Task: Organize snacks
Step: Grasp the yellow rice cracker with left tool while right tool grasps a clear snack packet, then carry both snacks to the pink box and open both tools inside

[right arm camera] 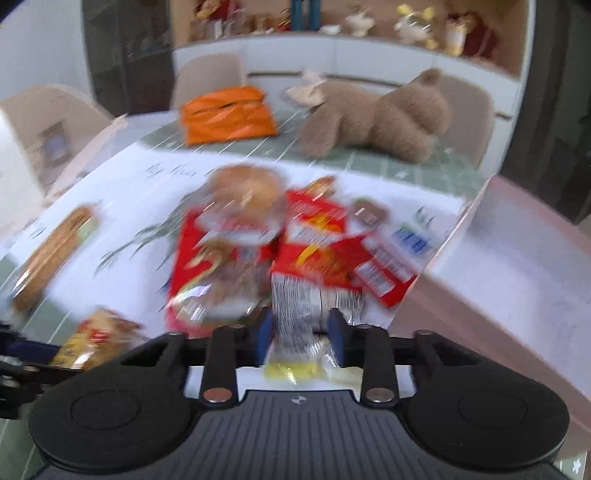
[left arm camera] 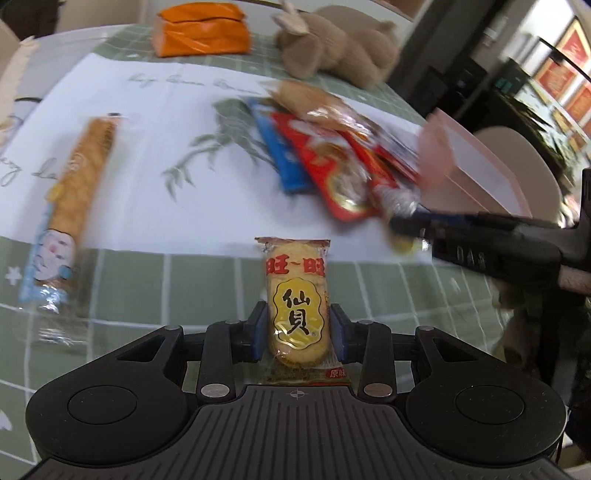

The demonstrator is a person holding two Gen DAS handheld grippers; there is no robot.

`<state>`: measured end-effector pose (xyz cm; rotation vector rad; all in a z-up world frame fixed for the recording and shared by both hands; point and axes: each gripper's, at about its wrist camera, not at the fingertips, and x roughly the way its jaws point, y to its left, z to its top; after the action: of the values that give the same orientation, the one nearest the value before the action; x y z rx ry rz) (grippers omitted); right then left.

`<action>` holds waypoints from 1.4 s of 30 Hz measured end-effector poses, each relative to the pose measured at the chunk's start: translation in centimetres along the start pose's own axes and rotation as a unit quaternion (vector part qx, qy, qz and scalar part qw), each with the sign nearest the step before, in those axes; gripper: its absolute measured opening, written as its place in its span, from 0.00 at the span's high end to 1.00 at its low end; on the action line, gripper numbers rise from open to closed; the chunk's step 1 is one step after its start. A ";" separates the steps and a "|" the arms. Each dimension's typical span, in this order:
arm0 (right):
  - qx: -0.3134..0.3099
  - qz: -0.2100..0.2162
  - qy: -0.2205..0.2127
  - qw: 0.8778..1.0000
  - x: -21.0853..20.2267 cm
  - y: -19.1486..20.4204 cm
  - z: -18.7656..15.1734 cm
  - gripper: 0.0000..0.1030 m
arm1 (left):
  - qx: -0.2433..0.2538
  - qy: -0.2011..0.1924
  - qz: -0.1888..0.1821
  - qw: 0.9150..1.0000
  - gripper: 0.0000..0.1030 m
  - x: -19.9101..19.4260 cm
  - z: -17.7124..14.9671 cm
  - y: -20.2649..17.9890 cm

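1. Yellow rice-cracker packet (left arm camera: 297, 306) clamped upright between the blue pads of the left gripper (left arm camera: 297, 325), above the green checked tablecloth (left arm camera: 147, 280).
2. Silver-ended snack packet (right arm camera: 301, 314) pinched between the closed-in pads of the right gripper (right arm camera: 300, 332), at the near edge of the red snack pile (right arm camera: 258, 251).
3. Long biscuit packet (left arm camera: 70, 206) lying apart on the left.
4. Pink bin (left arm camera: 476, 166) just beside the pile, on the right.
5. Orange bag (left arm camera: 201, 29) and plush toy (left arm camera: 340, 48) at the far side.

Open cloth (left arm camera: 155, 122) left-centre; snack pile (left arm camera: 332, 155) & pink box (left arm camera: 476, 162) block right.
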<state>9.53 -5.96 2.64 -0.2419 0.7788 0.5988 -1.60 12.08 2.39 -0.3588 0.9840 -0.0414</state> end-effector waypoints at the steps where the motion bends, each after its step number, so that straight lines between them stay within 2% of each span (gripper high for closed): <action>1: 0.000 0.013 0.009 1.000 -0.6 0.2 -0.5 0.72 | 0.008 0.002 -0.004 1.000 0.62 0.0 -0.2 -0.3; 5: -0.013 0.053 0.044 0.998 -3.3 1.1 -3.8 0.72 | 0.024 -0.001 -0.001 1.000 0.61 0.1 -0.6 -1.2; 6: -0.017 0.057 0.045 0.997 -4.0 1.1 -4.3 0.67 | 0.027 0.000 0.002 1.000 0.61 0.2 -0.4 -1.4; 8: -0.020 0.047 0.032 0.998 -5.1 1.0 -4.8 0.36 | 0.035 0.002 0.008 0.999 0.60 0.3 -0.3 -1.6; 10: -0.018 0.021 0.008 1.000 -5.4 0.8 -4.4 0.26 | 0.050 0.003 0.016 0.999 0.59 0.3 -0.4 -1.8; 12: -0.016 0.011 0.007 1.000 -4.8 0.6 -4.0 0.26 | 0.069 0.001 0.028 0.997 0.59 0.2 -0.6 -2.0; 13: -0.018 0.019 0.017 1.000 -4.3 0.4 -3.8 0.26 | 0.073 0.001 0.032 0.997 0.59 0.1 -0.7 -1.9; 15: -0.031 0.038 0.037 0.998 -3.0 0.8 -3.8 0.26 | 0.071 0.002 0.031 0.997 0.59 0.0 -0.7 -1.7; 17: -0.051 0.032 0.047 0.997 -1.8 1.3 -4.0 0.26 | 0.066 0.002 0.029 0.997 0.60 -0.1 -0.7 -1.5; 18: -0.055 0.027 0.043 0.997 -1.4 1.4 -4.1 0.29 | 0.066 0.002 0.029 0.997 0.60 -0.1 -0.7 -1.5; 19: -0.051 0.023 0.038 0.998 -1.4 1.4 -4.1 0.44 | 0.068 0.001 0.030 0.997 0.60 -0.1 -0.7 -1.6; 20: -0.046 0.027 0.041 0.998 -1.5 1.4 -4.0 0.47 | 0.071 -0.001 0.031 0.997 0.61 -0.1 -0.7 -1.7; 23: -0.050 0.033 0.042 0.997 -3.3 1.5 -4.1 0.48 | 0.076 -0.008 0.030 0.997 0.62 -0.2 -0.6 -2.2; 27: -0.034 0.013 0.027 0.999 -7.4 -0.1 -5.1 0.48 | 0.086 -0.032 -0.029 0.995 0.62 -0.8 1.1 -4.3; 29: -0.013 -0.009 0.010 1.000 -9.8 -1.7 -5.4 0.48 | 0.098 -0.045 -0.070 0.992 0.63 -1.1 3.3 -6.5; 31: 0.003 -0.049 -0.021 0.999 -12.2 -3.5 -5.0 0.48 | 0.116 -0.060 -0.108 0.985 0.62 -1.2 5.9 -9.2; 34: 0.028 -0.108 -0.075 0.991 -15.0 -6.6 -3.1 0.48 | 0.152 -0.097 -0.165 0.970 0.61 -1.2 10.9 -14.2; 35: 0.031 -0.123 -0.088 0.988 -15.3 -7.3 -2.5 0.48 | 0.155 -0.093 -0.187 0.966 0.59 -0.5 13.0 -15.6; 37: 0.036 -0.157 -0.112 0.981 -15.2 -9.1 -0.8 0.43 | 0.135 -0.066 -0.210 0.966 0.59 1.9 16.1 -17.3; 38: 0.043 -0.161 -0.119 0.979 -14.9 -10.2 0.0 0.32 | 0.122 -0.057 -0.211 0.968 0.60 3.0 17.1 -17.6; 39: 0.057 -0.159 -0.118 0.978 -14.3 -11.5 0.8 0.26 | 0.118 -0.049 -0.212 0.969 0.60 4.0 17.6 -17.7; 42: 0.094 -0.175 -0.105 0.974 -12.6 -14.6 1.6 0.25 | 0.115 -0.035 -0.218 0.969 0.60 6.2 18.6 -16.8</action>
<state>12.00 -22.29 12.62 -0.1335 0.5653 0.2108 19.20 0.21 12.02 -0.3550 0.8060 -0.5343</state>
